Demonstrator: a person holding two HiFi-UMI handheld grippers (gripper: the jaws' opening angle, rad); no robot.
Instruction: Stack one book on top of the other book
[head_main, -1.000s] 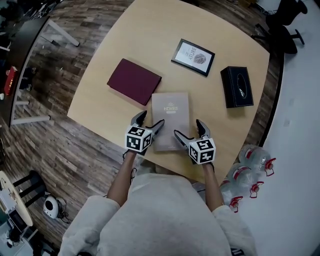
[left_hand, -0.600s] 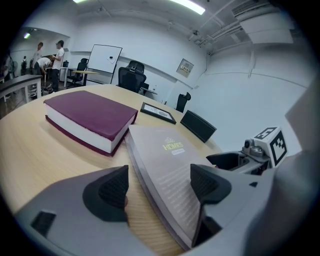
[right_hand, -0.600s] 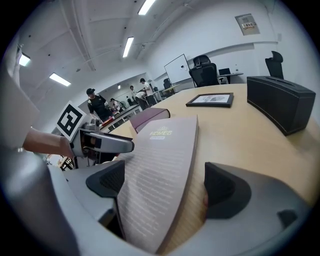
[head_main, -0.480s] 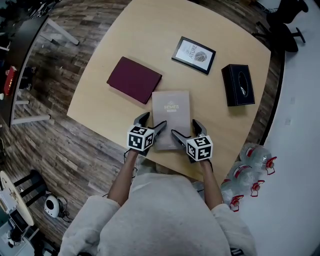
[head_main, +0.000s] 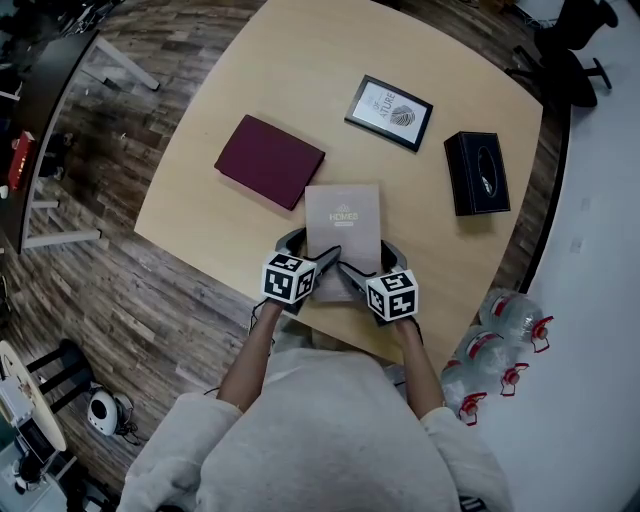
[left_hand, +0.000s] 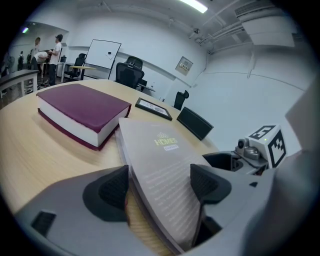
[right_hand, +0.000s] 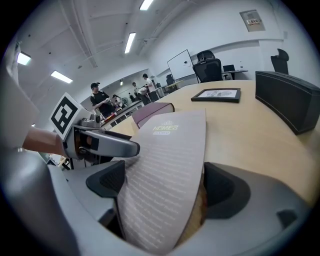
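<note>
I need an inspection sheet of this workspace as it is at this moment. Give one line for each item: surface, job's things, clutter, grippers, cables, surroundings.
Surface: light wooden table, rounded corners, mostly bare.
Job's things: maroon book lies flat; grey book lies close beside it, near the table's front edge; not stacked.
Clutter: framed picture and black tissue box, both on the table.
Grippers: left gripper and right gripper each have their jaws closed on the grey book's near end.
Cables: nothing seen on the table.
Surroundings: wood floor, water bottles, black chair.
</note>
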